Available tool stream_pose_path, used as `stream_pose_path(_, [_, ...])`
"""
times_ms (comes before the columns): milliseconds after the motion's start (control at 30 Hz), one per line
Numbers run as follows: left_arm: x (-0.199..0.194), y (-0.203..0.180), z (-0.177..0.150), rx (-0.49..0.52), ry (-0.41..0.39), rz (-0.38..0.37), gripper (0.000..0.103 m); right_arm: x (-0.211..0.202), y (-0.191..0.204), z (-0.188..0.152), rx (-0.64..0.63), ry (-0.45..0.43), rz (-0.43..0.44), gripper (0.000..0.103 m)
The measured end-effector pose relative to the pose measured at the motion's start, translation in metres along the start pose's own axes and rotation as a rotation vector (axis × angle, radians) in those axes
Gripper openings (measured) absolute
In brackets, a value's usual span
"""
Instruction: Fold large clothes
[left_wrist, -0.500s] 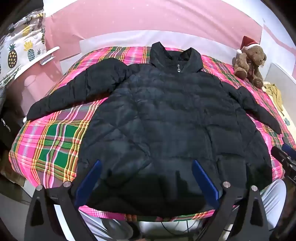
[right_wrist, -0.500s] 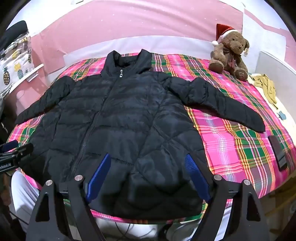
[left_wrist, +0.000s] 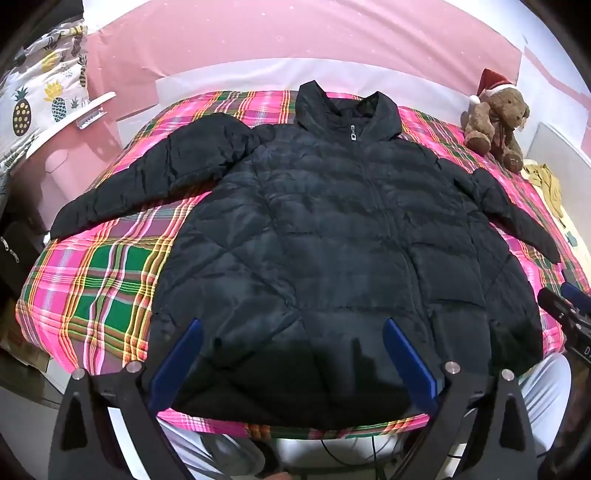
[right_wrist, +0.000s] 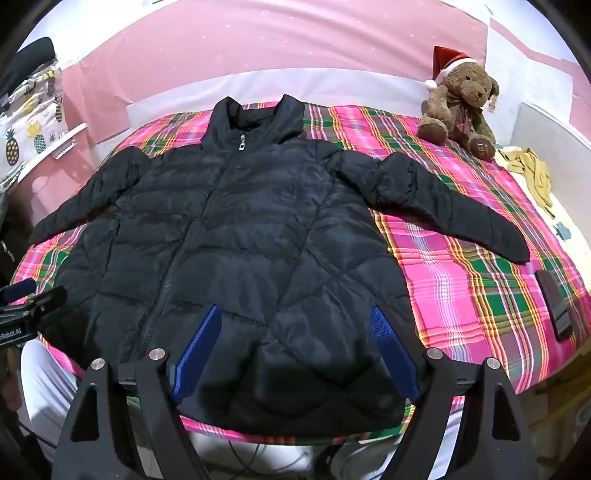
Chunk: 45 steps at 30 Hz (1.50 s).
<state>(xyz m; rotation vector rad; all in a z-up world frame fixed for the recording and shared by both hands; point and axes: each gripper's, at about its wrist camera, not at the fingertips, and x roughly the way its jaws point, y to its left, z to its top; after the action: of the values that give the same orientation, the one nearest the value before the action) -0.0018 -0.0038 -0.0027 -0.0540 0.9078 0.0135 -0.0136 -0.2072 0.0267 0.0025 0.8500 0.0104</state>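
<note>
A black quilted puffer jacket lies flat and zipped on the plaid bed cover, collar at the far side, both sleeves spread outward. It also shows in the right wrist view. My left gripper is open and empty, hovering above the jacket's near hem left of the zip. My right gripper is open and empty above the hem right of the zip. The right gripper's tip shows at the right edge of the left view; the left gripper's tip shows at the left edge of the right view.
A pink-green plaid cover covers the bed. A teddy bear with a Santa hat sits at the far right corner. A dark flat phone-like object lies near the right edge. A yellow cloth lies beside the bed.
</note>
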Motion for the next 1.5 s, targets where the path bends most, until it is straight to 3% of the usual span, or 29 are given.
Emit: stream_pose_path(1500, [-0.0009, -0.0038, -0.0044, 0.0, 0.006, -0.006, 0.099, -0.0014, -0.0004, 0.001, -0.007, 0.002, -0.007, 0.082])
